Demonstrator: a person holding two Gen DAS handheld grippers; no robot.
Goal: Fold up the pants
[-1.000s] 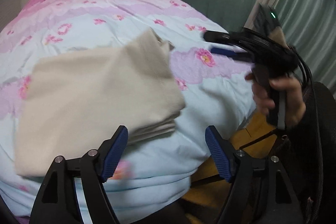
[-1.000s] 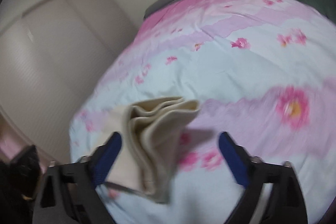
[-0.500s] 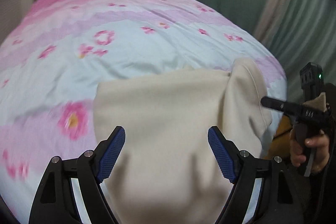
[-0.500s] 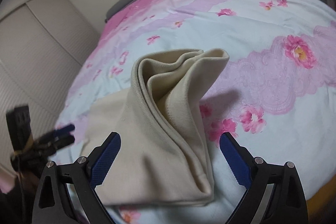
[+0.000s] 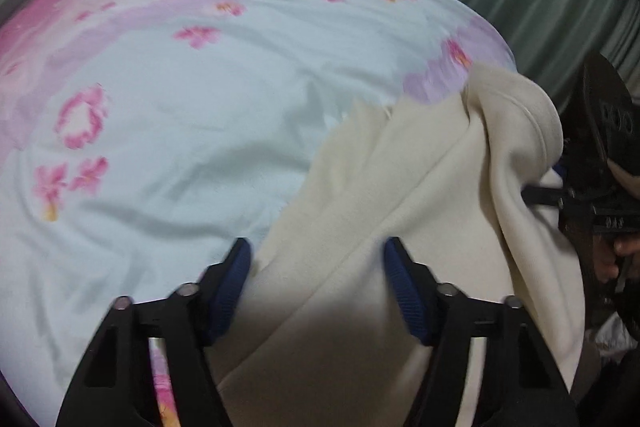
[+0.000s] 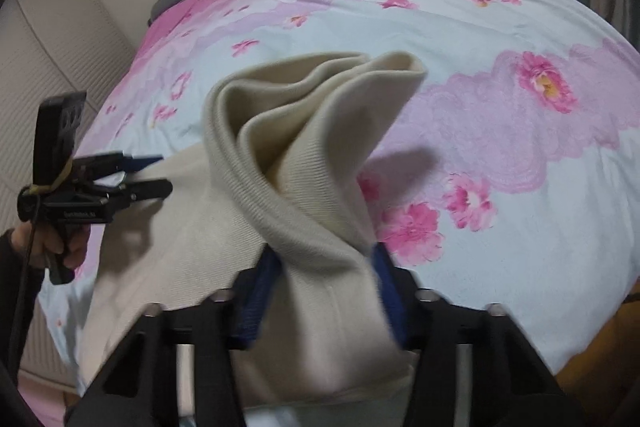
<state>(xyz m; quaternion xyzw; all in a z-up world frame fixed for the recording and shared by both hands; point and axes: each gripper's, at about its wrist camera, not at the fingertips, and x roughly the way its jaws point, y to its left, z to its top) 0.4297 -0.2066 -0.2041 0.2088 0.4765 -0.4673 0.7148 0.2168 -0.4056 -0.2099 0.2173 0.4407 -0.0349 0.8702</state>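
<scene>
pants (image 6: 304,155): cream, partly folded, near edge of bed (image 5: 200,115), floral pink-blue cover
right claw (image 6: 326,291): closing, blue pads pinching a bunched fold of pants, fabric standing up in a ridge
left claw (image 5: 316,291): about half open, closing, straddling pants' edge, pads not pressing on fabric
left hand (image 6: 48,247): gripping handle

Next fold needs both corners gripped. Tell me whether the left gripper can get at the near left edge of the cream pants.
Probably yes. The left gripper already straddles the pants edge, its jaws closing with cloth between them, nothing in the way. The right gripper pinches the other bunched corner.
</scene>
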